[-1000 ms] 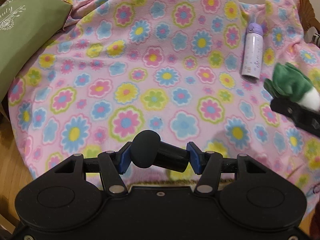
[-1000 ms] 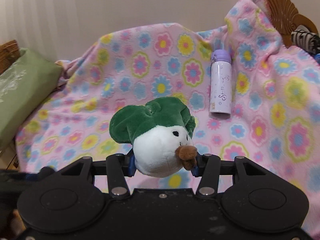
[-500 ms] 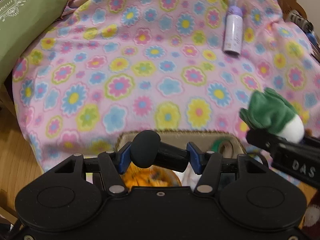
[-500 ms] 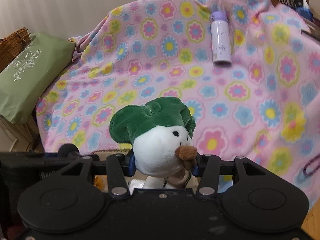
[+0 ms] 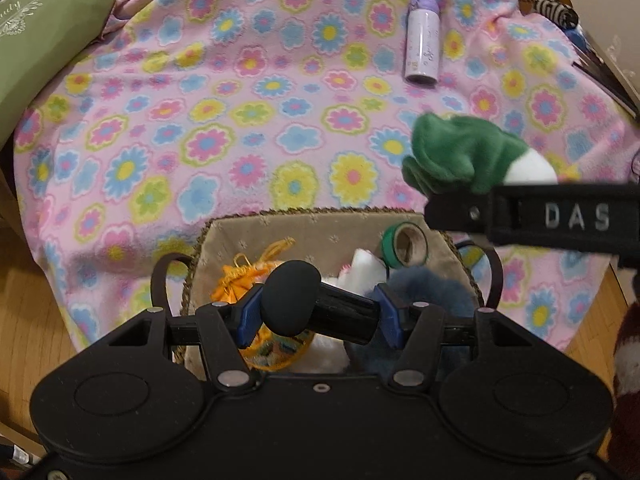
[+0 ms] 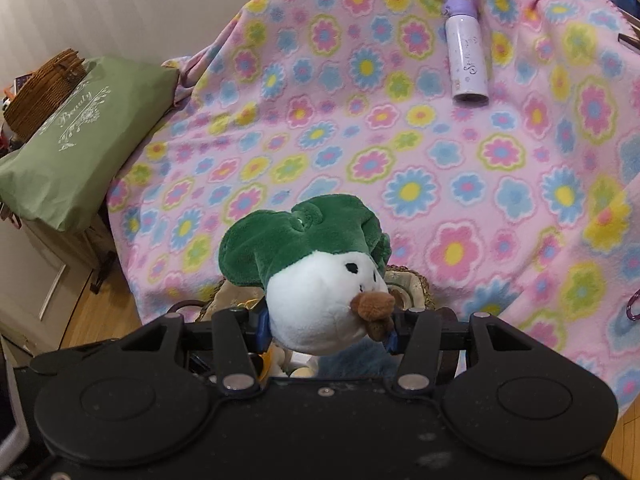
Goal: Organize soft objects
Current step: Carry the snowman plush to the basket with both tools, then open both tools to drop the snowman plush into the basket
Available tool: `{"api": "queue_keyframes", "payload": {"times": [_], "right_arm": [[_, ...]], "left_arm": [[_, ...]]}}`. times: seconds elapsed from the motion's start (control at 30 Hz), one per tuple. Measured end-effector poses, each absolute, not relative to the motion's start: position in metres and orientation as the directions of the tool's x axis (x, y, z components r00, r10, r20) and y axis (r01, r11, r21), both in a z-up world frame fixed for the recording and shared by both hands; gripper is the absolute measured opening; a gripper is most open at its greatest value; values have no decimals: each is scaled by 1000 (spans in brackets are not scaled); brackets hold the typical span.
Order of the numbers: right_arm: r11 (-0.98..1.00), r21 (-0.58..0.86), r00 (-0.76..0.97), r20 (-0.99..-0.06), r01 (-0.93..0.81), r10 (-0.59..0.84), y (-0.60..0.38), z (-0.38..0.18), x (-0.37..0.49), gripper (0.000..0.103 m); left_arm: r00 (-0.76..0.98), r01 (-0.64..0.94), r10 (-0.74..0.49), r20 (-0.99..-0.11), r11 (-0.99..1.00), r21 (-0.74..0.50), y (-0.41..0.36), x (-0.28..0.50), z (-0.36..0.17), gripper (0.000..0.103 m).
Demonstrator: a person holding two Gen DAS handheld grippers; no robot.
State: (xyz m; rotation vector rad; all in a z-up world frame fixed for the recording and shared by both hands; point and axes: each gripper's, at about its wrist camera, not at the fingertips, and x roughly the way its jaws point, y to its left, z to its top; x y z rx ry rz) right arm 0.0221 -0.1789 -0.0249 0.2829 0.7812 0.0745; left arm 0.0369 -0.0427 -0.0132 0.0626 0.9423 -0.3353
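My left gripper (image 5: pixel 316 314) is shut on a black rounded object with a cylinder body (image 5: pixel 292 302), held above a woven basket (image 5: pixel 320 228) with a beige lining. The basket holds an orange pouch (image 5: pixel 240 276), a white soft item (image 5: pixel 364 264), a blue furry item (image 5: pixel 428 284) and a green tape roll (image 5: pixel 404 242). My right gripper (image 6: pixel 326 326) is shut on a white plush with a green cap (image 6: pixel 316 272), also seen in the left wrist view (image 5: pixel 472 156), over the basket's right rim (image 6: pixel 412 280).
A pink flowered blanket (image 5: pixel 240 120) covers the seat behind the basket. A lilac bottle (image 5: pixel 422 38) lies on it at the back right, also in the right wrist view (image 6: pixel 466 48). A green cushion (image 6: pixel 80 136) and a wicker basket (image 6: pixel 44 88) are at the left. Wooden floor shows below.
Both grippers have pulled back and down from the blanket, so the basket has come fully into view below them. The right gripper with the plush has moved nearer to the basket.
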Motion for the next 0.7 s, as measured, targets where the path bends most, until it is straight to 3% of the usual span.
{"api": "queue_keyframes", "payload": {"times": [0.4, 0.47, 0.57, 0.7], "right_arm": [[963, 271, 722, -669, 16, 176, -170, -19, 21, 53], [964, 266, 721, -673, 23, 168, -170, -21, 24, 58], [963, 266, 727, -668, 36, 158, -172, -22, 25, 69], [963, 267, 730, -667, 47, 149, -174, -22, 22, 70]], "left_arm": [[567, 309, -246, -786, 948, -74, -45, 33, -15, 56], [569, 300, -241, -786, 951, -74, -44, 34, -16, 64], [574, 293, -241, -782, 953, -79, -41, 34, -16, 66], [578, 284, -231, -783, 956, -74, -41, 34, -15, 70]]}}
